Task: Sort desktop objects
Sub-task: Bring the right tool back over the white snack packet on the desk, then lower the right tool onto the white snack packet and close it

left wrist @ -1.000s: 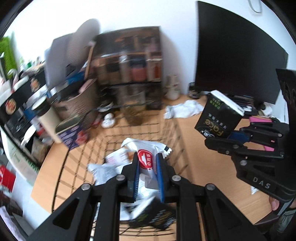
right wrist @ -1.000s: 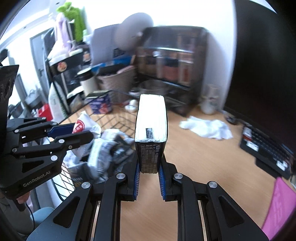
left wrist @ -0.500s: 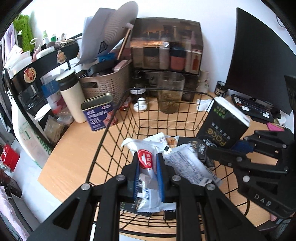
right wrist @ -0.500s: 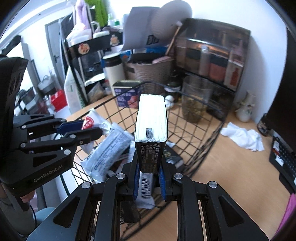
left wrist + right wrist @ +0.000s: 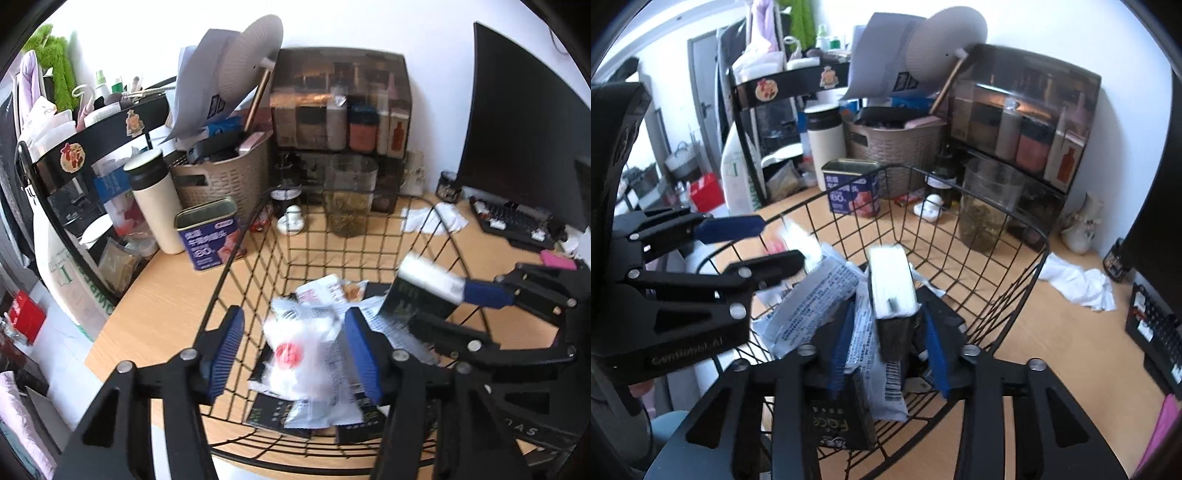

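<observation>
The left gripper [image 5: 295, 349] hangs over the near end of a black wire basket [image 5: 369, 229], its jaws just opened and standing wide. Between them, touching neither blue pad, a white plastic packet with a red round mark [image 5: 295, 354] shows blurred above the pile in the basket. Under it lie more packets and a dark flat box [image 5: 273, 411] at the basket's six o'clock edge.

At three o'clock in the left wrist view the right gripper [image 5: 443, 306] reaches in over the basket's side. In its own view the right gripper [image 5: 888, 349] has jaws that have just parted to a moderate gap, and the black box with a white top [image 5: 892, 284] stands blurred between them, clear of both pads, over the heap of printed sachets [image 5: 812, 295].

Beyond the basket, on the wooden surface [image 5: 162, 295]: a blue tin [image 5: 208, 236] at ten o'clock, a cream flask with a black lid [image 5: 153, 203] beside it, and a brown woven bin [image 5: 225, 177] behind. At twelve o'clock stands a clear jar of greenish leaves [image 5: 347, 203] before a dark-fronted cabinet [image 5: 340, 110]. At two o'clock lie a crumpled white cloth [image 5: 436, 218], a keyboard [image 5: 513, 225] and a dark monitor [image 5: 524, 129].
</observation>
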